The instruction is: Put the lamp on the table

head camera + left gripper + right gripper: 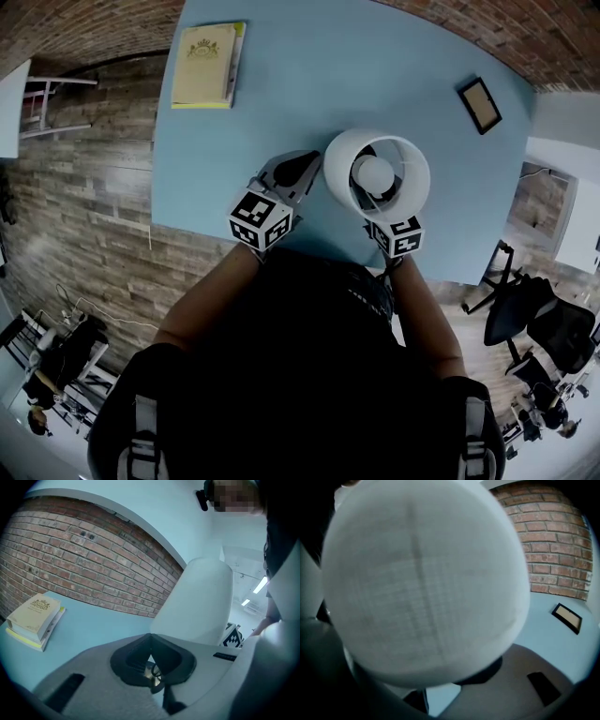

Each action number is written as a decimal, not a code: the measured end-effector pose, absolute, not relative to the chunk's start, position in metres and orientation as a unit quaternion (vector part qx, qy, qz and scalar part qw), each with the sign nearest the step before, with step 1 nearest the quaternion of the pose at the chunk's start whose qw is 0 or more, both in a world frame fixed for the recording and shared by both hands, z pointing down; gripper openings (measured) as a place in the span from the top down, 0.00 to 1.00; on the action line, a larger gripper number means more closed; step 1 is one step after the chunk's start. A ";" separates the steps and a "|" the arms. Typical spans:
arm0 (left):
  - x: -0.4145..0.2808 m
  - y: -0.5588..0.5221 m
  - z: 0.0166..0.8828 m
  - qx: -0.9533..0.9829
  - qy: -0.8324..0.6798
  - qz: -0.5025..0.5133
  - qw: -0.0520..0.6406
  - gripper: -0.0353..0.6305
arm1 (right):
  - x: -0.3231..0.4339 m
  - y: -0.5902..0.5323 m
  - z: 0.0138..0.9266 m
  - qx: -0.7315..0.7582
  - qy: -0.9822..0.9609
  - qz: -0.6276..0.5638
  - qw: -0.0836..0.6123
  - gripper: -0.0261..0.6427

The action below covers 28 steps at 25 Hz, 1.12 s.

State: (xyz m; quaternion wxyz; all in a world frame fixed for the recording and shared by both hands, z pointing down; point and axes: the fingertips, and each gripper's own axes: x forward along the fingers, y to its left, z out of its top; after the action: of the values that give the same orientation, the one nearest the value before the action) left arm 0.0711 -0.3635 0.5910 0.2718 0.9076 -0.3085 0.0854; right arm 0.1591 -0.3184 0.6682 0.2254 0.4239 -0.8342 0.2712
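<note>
The lamp (377, 173), a white round shade with a bulb inside, stands on the blue table (309, 84) near its front edge. My left gripper (298, 169) sits just left of the shade, jaws shut with nothing between them. In the left gripper view the shade (197, 602) rises right behind the closed tips of the left gripper (151, 641). My right gripper (386, 217) reaches under the shade from the front. In the right gripper view the shade (422, 583) fills the picture. Below it the right gripper (440, 691) has its jaws wide apart, with bare table in the gap.
A yellow book (206, 66) lies at the table's far left corner, and appears in the left gripper view as the book (35, 618). A small picture frame (480, 105) lies at the far right. Black office chairs (534, 328) stand on the floor to the right. A brick wall (84, 559) backs the table.
</note>
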 end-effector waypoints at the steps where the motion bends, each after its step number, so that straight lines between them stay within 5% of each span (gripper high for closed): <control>1: 0.071 -0.361 0.590 0.908 -0.309 0.085 0.271 0.93 | 0.160 -0.316 0.670 0.423 -0.834 0.273 0.227 0.76; 28: 0.074 -0.292 0.554 0.908 -0.342 0.072 0.230 0.93 | 0.171 -0.257 0.633 0.418 -0.844 0.268 0.203 0.75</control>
State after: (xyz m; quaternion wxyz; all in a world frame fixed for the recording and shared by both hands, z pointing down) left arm 0.0741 -0.2916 0.5537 0.2296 0.9083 -0.3422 0.0724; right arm 0.1713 -0.2572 0.6328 0.2025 0.4177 -0.8442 0.2680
